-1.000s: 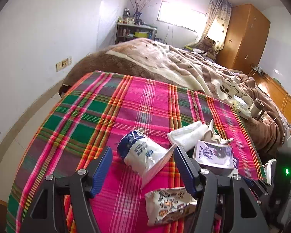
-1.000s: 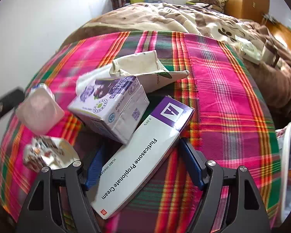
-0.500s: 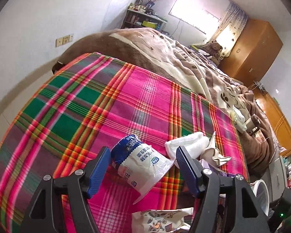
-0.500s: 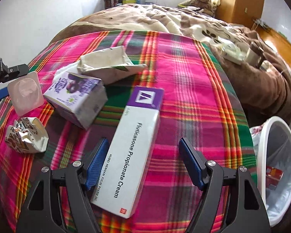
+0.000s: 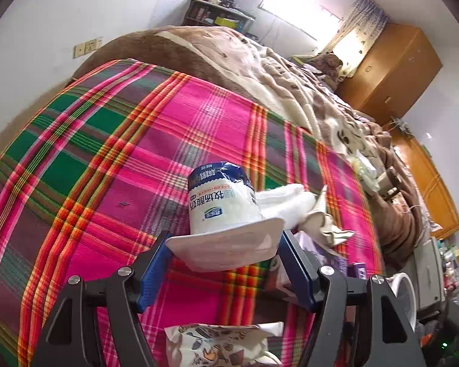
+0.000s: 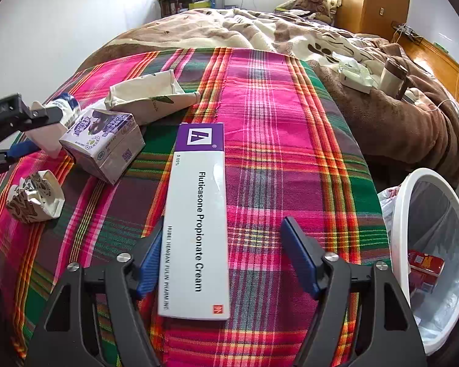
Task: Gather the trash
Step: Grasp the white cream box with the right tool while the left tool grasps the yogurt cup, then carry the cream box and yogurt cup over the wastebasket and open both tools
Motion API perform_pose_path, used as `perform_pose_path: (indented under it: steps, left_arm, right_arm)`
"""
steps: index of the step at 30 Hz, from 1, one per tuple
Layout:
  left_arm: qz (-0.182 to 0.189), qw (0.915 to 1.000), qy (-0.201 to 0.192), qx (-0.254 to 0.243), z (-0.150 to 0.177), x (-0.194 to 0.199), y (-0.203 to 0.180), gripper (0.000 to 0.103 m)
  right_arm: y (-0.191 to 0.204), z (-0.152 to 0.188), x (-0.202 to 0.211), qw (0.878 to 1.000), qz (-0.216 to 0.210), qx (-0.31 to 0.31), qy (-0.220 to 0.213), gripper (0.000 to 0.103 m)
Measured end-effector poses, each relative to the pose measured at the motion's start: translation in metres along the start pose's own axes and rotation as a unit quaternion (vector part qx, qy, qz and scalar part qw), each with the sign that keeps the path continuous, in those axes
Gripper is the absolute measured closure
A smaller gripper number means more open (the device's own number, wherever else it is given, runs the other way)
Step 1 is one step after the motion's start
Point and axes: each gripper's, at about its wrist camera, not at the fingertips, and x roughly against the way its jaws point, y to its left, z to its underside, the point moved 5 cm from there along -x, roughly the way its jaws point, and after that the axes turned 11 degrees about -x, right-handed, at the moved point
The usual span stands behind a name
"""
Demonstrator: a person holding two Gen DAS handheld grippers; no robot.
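Plastic yogurt cup (image 5: pixel 220 205) pinched at its rim in left gripper (image 5: pixel 226 263) — could slip. Right gripper (image 6: pixel 220 260) closing around cream box (image 6: pixel 195 214), not yet gripping — may skid aside.

White walls (image 5: pixel 76 6) enclose a bed (image 6: pixel 260 36) under a brown blanket; a bright window (image 5: pixel 300 9), cluttered shelf (image 6: pixel 186 0) and wooden wardrobe (image 5: pixel 394 70) stand behind.

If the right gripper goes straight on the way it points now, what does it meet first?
Most likely the cream box. It already lies lengthwise between the closing jaws of the right gripper, nearer the left one, on the plaid cloth. How high the gripper is above it is unclear.
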Motion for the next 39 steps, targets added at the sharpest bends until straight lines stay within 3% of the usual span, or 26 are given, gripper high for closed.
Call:
perform_pose_path:
  steps: [7,14,19,22,24,30,39]
  left_arm:
    - [-0.021,0.9998,-0.004,-0.005,0.001,-0.001,-0.001,0.033]
    - [-0.028,0.9993,-0.024,-0.005,-0.006,0.001,-0.006,0.033]
    - [-0.034,0.9993,-0.013,0.008,-0.006,-0.008,-0.004,0.033]
    - [-0.040,0.9988,-0.026,0.009,-0.006,-0.005,-0.004,0.040]
    - [-0.042,0.9987,-0.027,0.004,-0.006,-0.003,-0.005,0.041]
    - [-0.056,0.9969,-0.051,-0.024,-0.005,0.012,-0.013,0.041]
    - [-0.044,0.9962,-0.065,-0.036,0.010,0.043,-0.024,0.041]
  right_arm:
    - [-0.001,0.000,0.002,1.000,-0.013,-0.002,-0.008,0.056]
    - [-0.002,-0.001,0.000,1.000,-0.024,-0.002,-0.007,0.057]
    - [-0.001,-0.005,-0.003,0.999,-0.031,-0.001,-0.008,0.057]
    - [0.000,-0.007,-0.003,0.999,-0.034,0.005,-0.012,0.057]
    - [0.000,-0.008,-0.003,0.999,-0.041,0.003,-0.012,0.065]
    - [-0.001,-0.007,0.000,0.998,-0.062,-0.006,-0.015,0.065]
    - [-0.006,-0.006,0.019,0.996,-0.082,-0.013,-0.035,0.065]
